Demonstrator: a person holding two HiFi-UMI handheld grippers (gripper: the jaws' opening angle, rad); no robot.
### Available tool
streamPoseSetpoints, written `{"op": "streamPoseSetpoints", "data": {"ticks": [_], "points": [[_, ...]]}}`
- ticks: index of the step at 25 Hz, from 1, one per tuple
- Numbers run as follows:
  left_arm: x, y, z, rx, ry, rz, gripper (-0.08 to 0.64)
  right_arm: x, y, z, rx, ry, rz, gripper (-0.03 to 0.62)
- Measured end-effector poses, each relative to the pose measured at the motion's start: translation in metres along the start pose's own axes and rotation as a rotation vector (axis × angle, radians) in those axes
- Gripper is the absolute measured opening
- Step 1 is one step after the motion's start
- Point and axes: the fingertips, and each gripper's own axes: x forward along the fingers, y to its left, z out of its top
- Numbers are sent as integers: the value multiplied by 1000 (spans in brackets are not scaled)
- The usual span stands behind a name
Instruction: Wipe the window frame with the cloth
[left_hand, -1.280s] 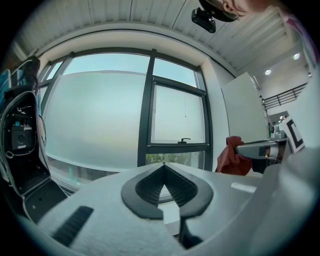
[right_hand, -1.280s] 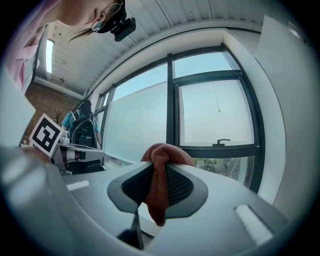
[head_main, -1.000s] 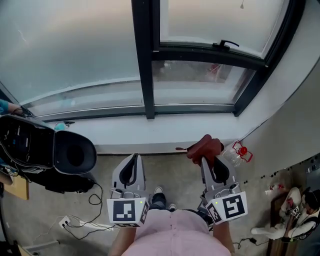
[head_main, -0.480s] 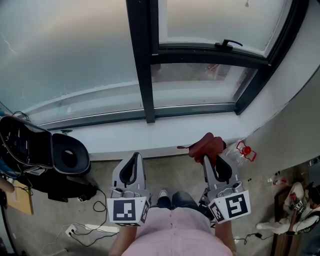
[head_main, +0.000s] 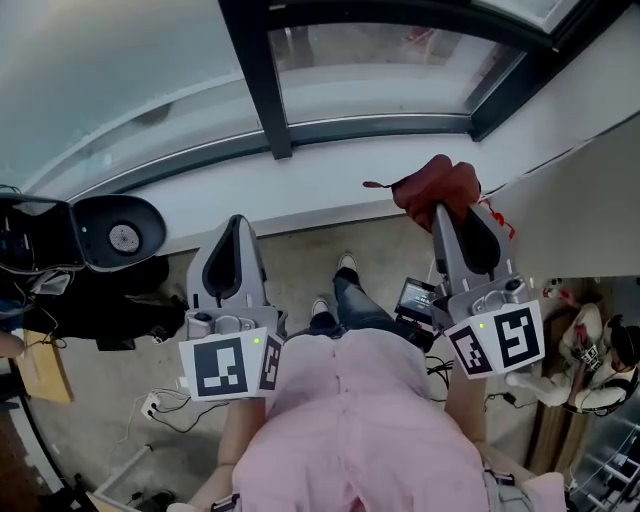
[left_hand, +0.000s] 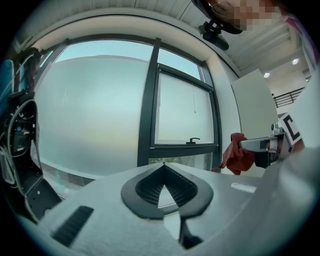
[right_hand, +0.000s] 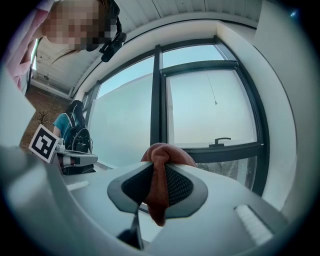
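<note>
I have the right claw (head_main: 441, 207) clamped on the cloth (head_main: 436, 184), a dark red rag bunched at the claw tip at about 1 o'clock from where I stand. In the right gripper view the cloth (right_hand: 161, 159) is pinched between the ribbed pads, with a rounded wad above the jaws and a narrow tail hanging below them. The left claw (head_main: 238, 222) is at about 11 o'clock. Its jaws are closed tip to tip with nothing between them, which the left gripper view confirms (left_hand: 163, 165).

The window frame (head_main: 252, 88) is dark metal. An upright post runs up at 12 o'clock and a bottom rail sweeps off toward 2 o'clock above the white sill (head_main: 300, 195). The cloth is short of the sill and touches neither sill nor frame, so I judge the wiping has not begun.

The cloth looks soft, light and limp. It should fold around the frame edges easily, but it could drag out of the pads if I press hard along the rail. My hold looks off-centre, with most of the fabric above the pads, which leaves a useful wad for contact. I would lead with that wad and keep the claw's hard tips off the glass (right_hand: 210, 105). The window handle (right_hand: 222, 141) at 2 o'clock could snag the loose tail.
</note>
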Motion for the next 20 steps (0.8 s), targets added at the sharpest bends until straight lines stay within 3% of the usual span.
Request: {"op": "streamPoseSetpoints", "data": {"ticks": [11, 20], "points": [[95, -24, 17, 12, -66, 60, -3, 69, -76, 15, -19, -49, 86, 72], [140, -39, 13, 20, -20, 92, -3, 115, -94, 9, -51, -17, 172, 72]]}}
